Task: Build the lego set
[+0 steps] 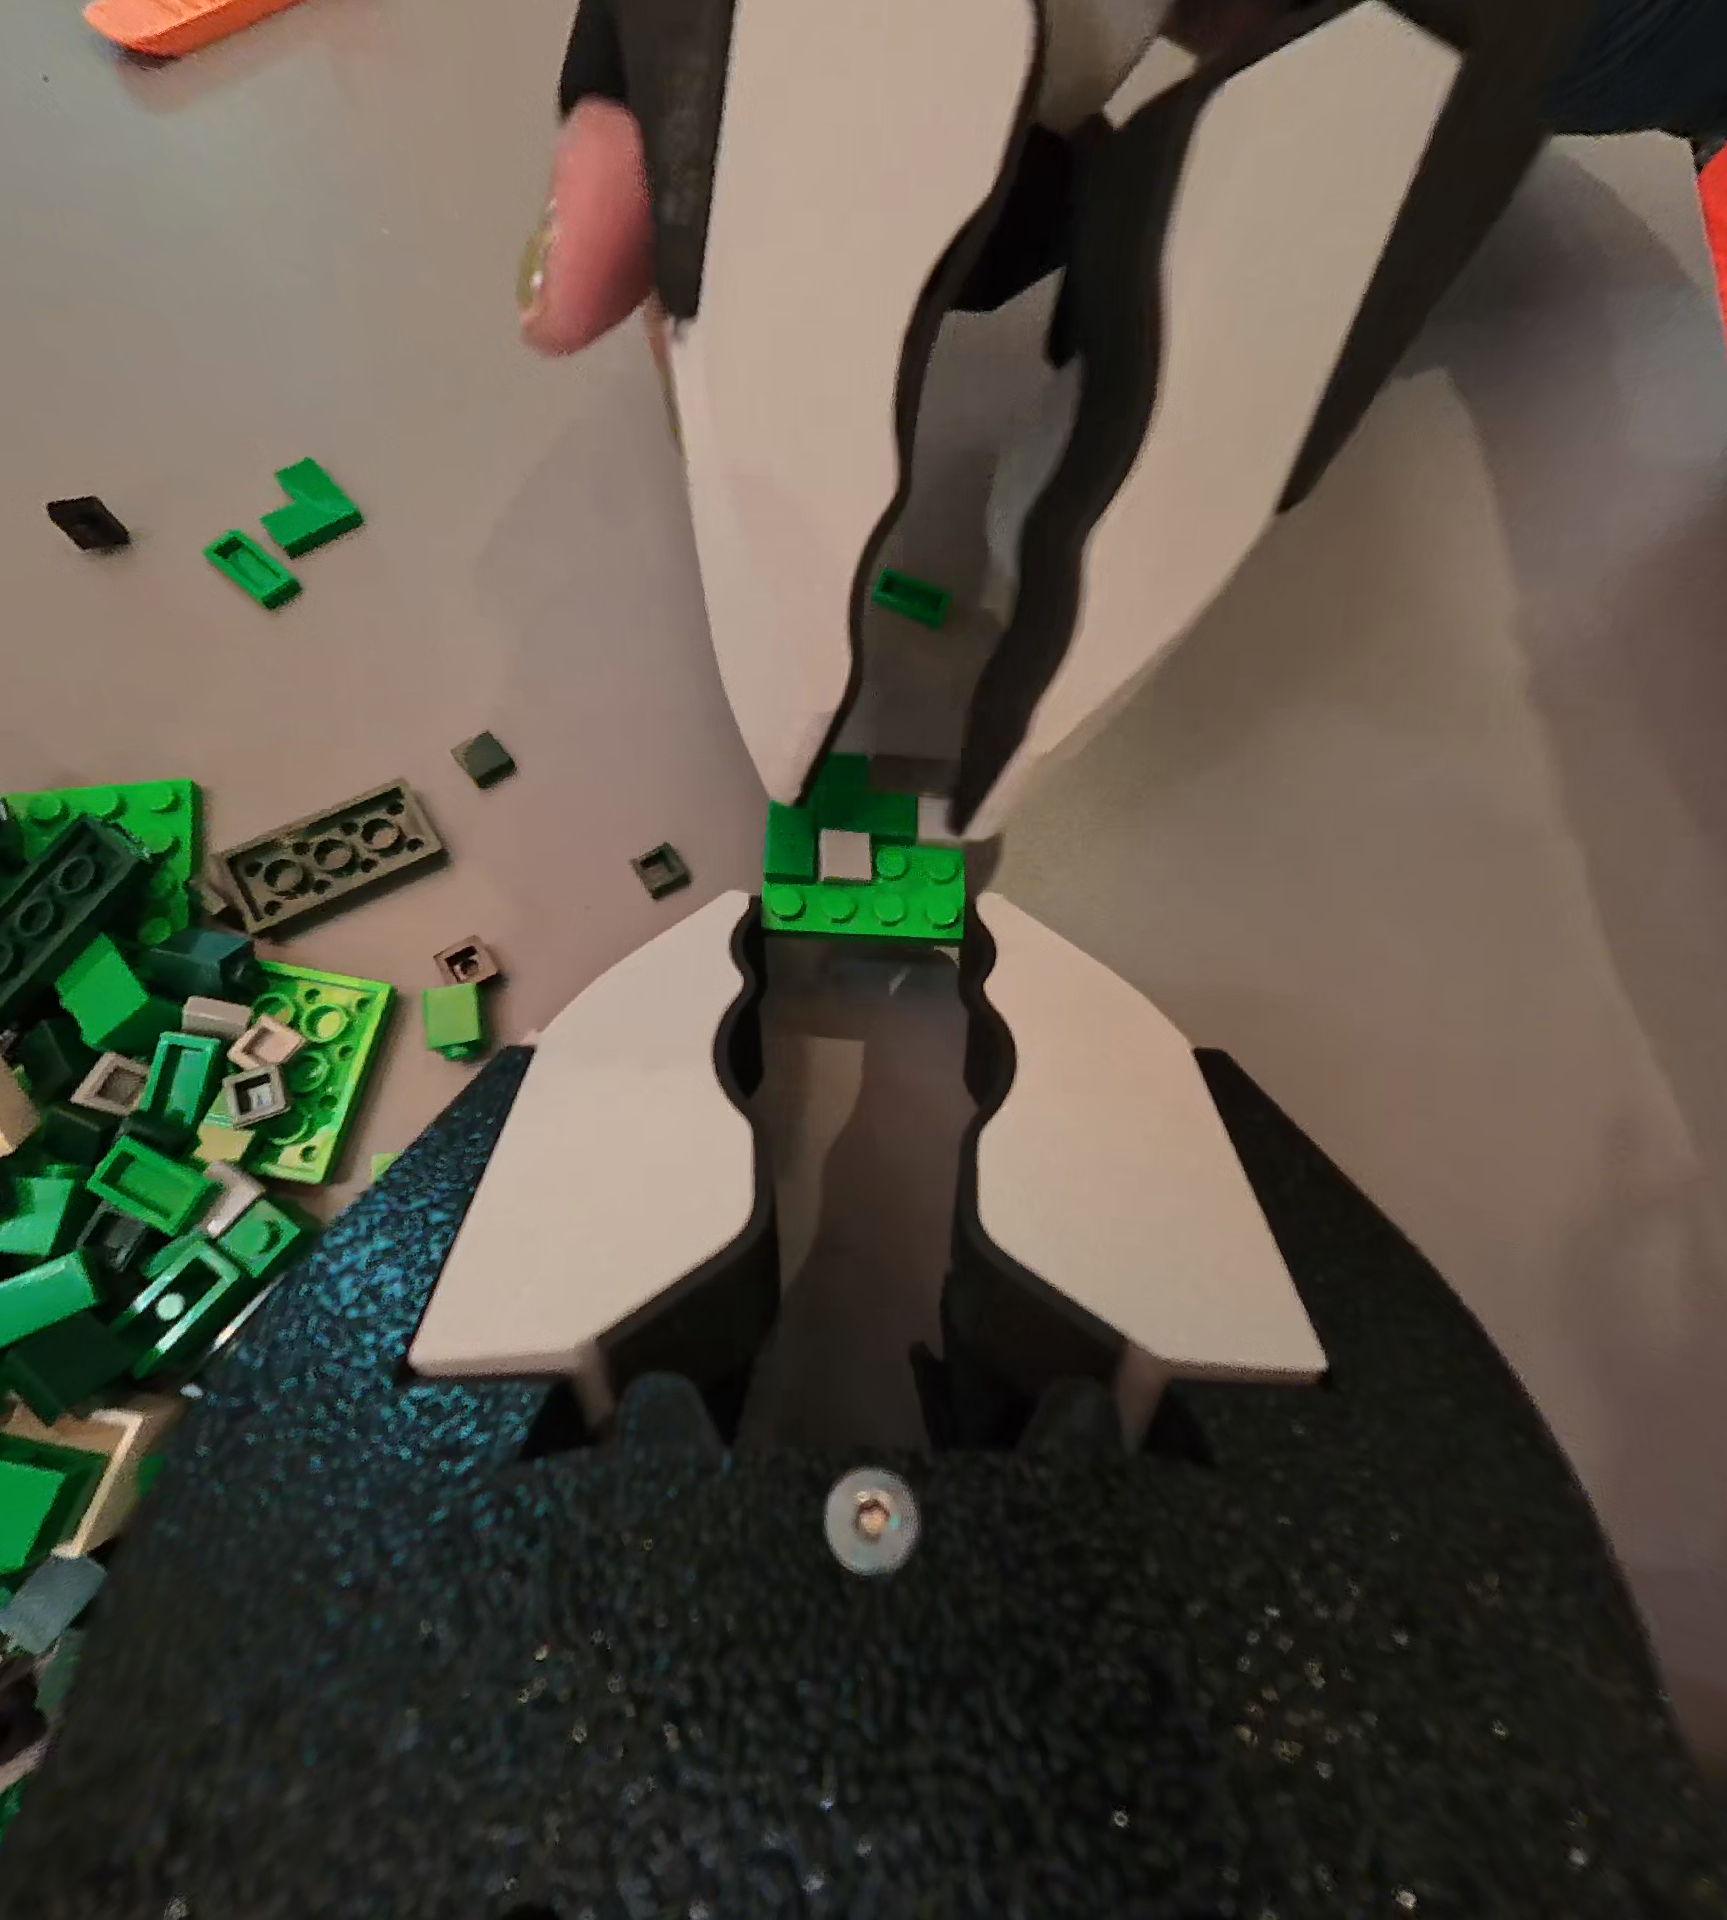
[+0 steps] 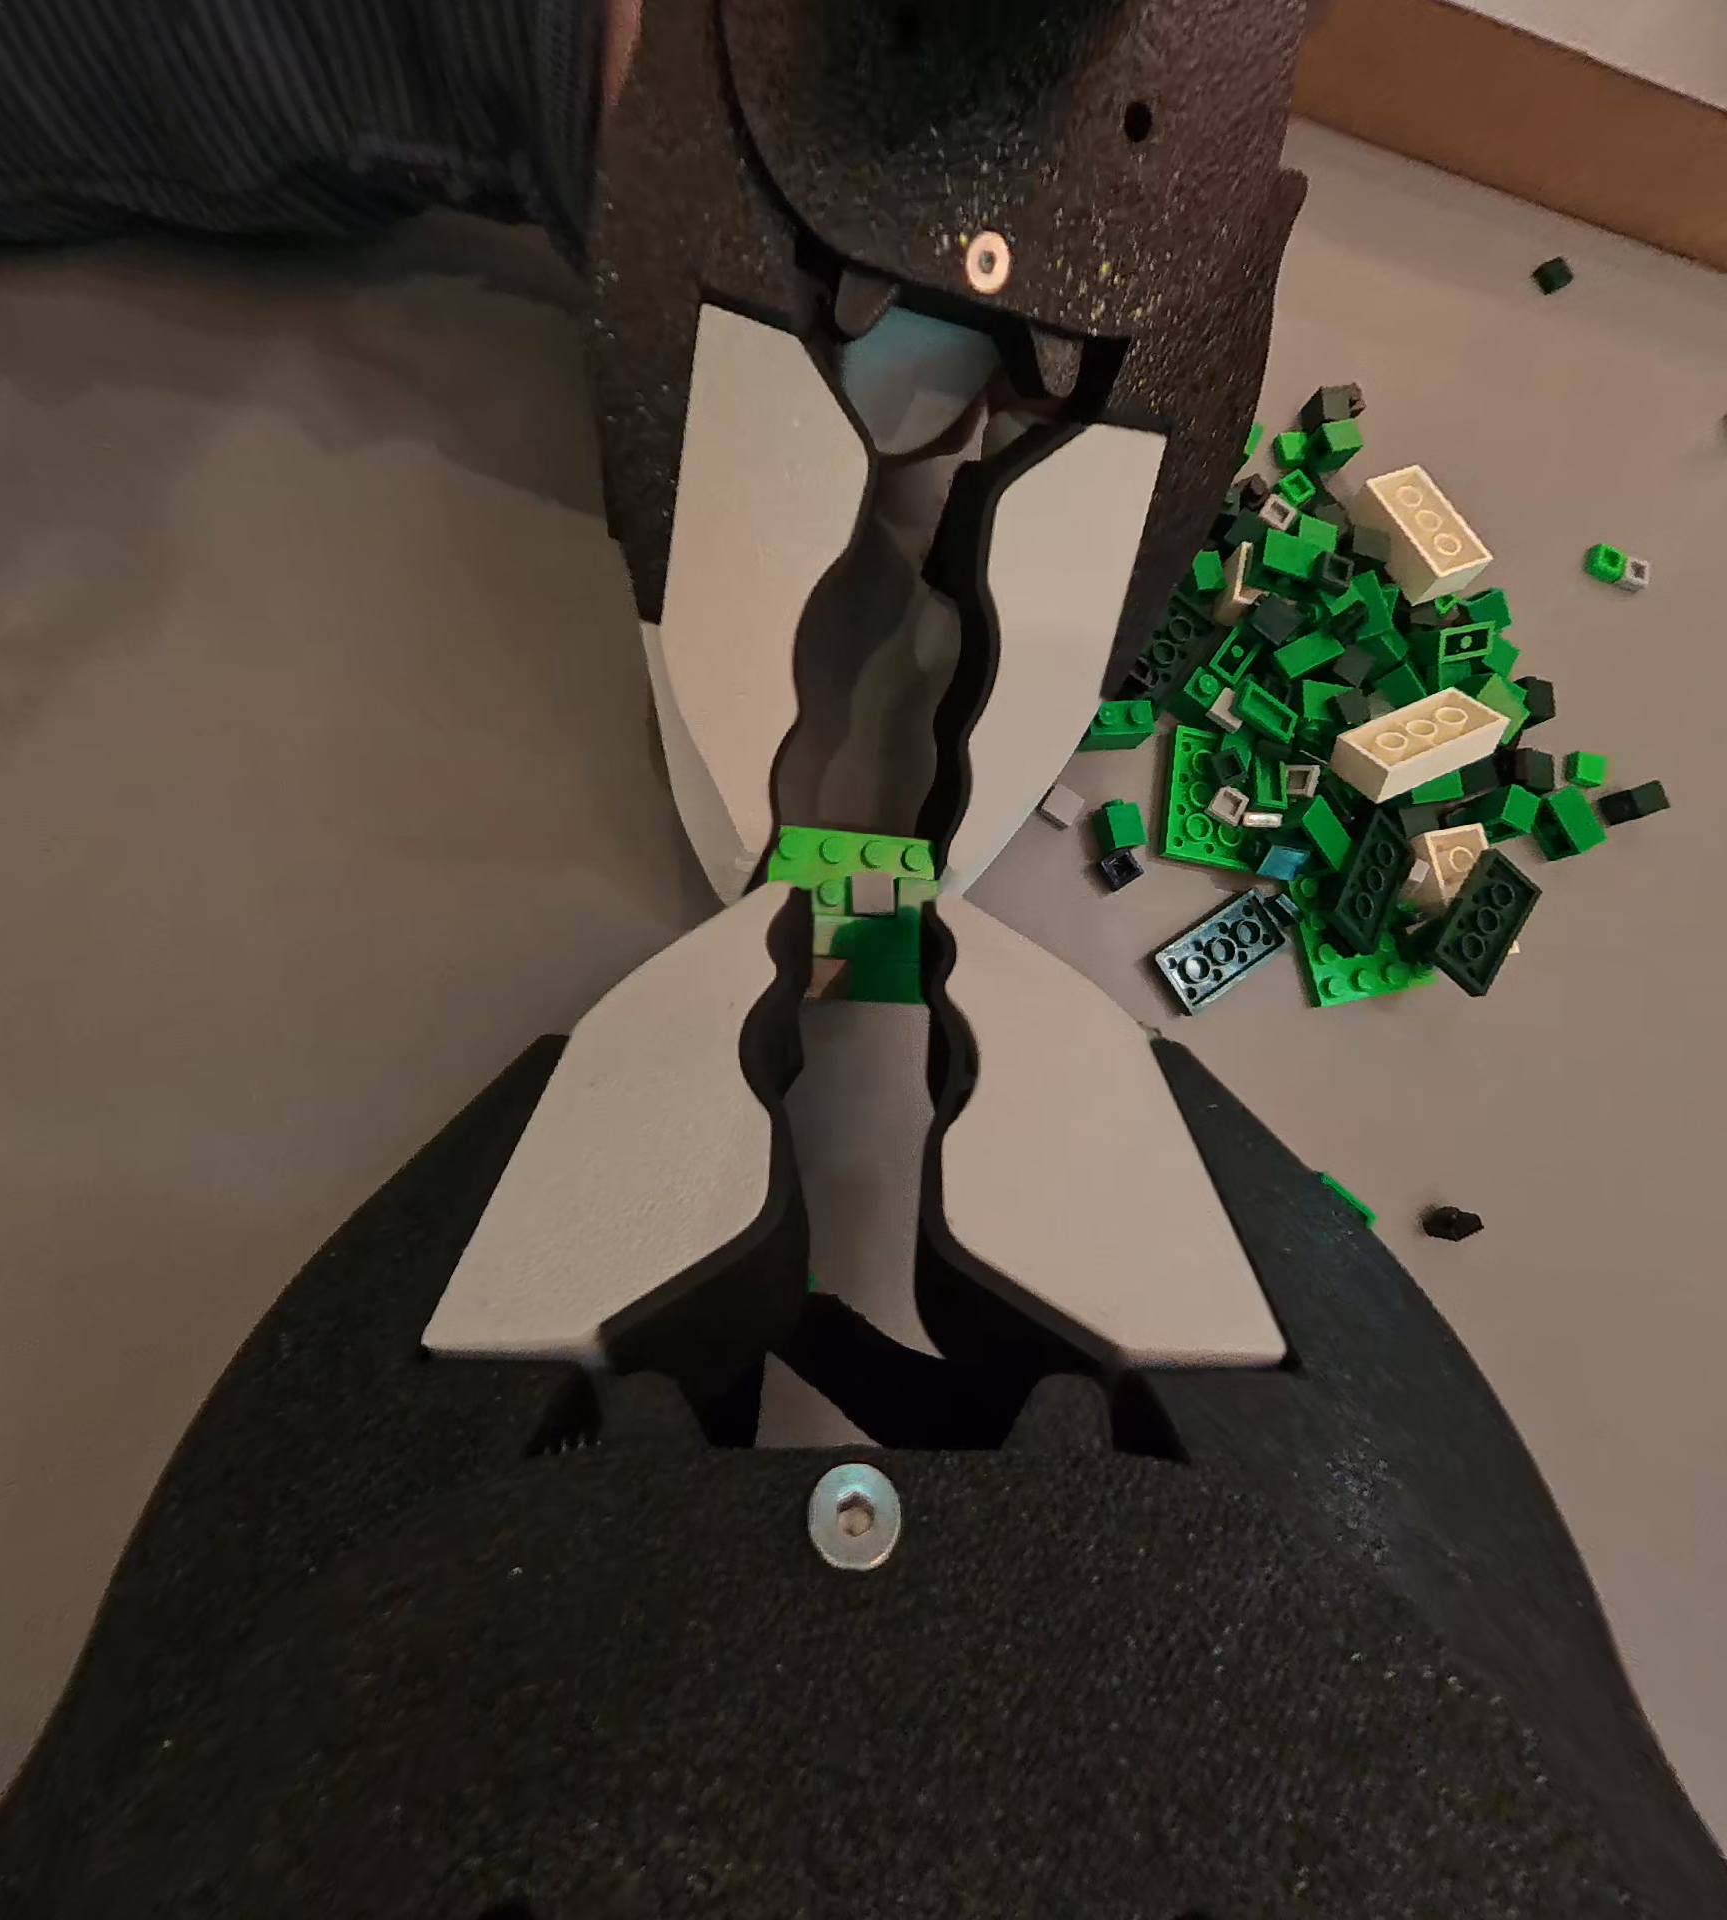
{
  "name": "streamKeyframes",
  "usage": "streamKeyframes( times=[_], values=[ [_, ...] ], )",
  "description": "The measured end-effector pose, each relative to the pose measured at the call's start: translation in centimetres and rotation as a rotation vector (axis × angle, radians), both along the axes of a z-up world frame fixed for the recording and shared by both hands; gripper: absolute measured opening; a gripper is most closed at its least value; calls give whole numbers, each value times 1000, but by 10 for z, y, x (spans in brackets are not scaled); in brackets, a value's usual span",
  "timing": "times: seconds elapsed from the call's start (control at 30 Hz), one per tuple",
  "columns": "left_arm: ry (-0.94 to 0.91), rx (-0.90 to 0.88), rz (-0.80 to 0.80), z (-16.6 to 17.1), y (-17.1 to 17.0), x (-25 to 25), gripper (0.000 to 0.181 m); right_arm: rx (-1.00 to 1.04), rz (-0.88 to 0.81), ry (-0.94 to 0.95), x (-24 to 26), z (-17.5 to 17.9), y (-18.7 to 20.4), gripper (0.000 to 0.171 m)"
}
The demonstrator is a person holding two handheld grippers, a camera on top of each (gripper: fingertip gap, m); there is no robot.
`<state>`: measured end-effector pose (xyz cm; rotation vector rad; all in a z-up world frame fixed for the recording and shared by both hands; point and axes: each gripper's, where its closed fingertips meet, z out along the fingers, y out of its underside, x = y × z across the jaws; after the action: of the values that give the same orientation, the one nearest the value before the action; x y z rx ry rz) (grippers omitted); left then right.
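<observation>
Both tongs clamped on one small green lego assembly, mid-build.

The step in hand looks like seating a piece: the left tongs (image 1: 864, 920) grip the bright green studded plate (image 1: 864, 902) at the centre of the left wrist view, and the right tongs (image 2: 859, 940), coming down from the top of that frame, pinch the darker green tiles (image 1: 854, 816) stacked on it. The assembly is held between them, apparently off the table (image 1: 1358, 831). It carries one grey tile (image 1: 846, 857) amid exposed studs. Next likely needs a firm, square press, then a fresh piece from the loose pile (image 2: 1358, 717) at the right of the right wrist view.
</observation>
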<state>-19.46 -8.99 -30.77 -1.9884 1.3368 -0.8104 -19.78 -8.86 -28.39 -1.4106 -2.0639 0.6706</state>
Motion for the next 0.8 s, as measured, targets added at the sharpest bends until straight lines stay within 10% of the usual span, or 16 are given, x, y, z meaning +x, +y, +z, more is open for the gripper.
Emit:
streamKeyframes(
  times=[0.37,0.8],
  values=[
    [-60,-69,83,5,8,-4,35,851,97,185,-3,-2,5,34],
    [-69,-82,81,6,7,-3,35,1058,88,187,-9,-5,15,12]
  ],
)
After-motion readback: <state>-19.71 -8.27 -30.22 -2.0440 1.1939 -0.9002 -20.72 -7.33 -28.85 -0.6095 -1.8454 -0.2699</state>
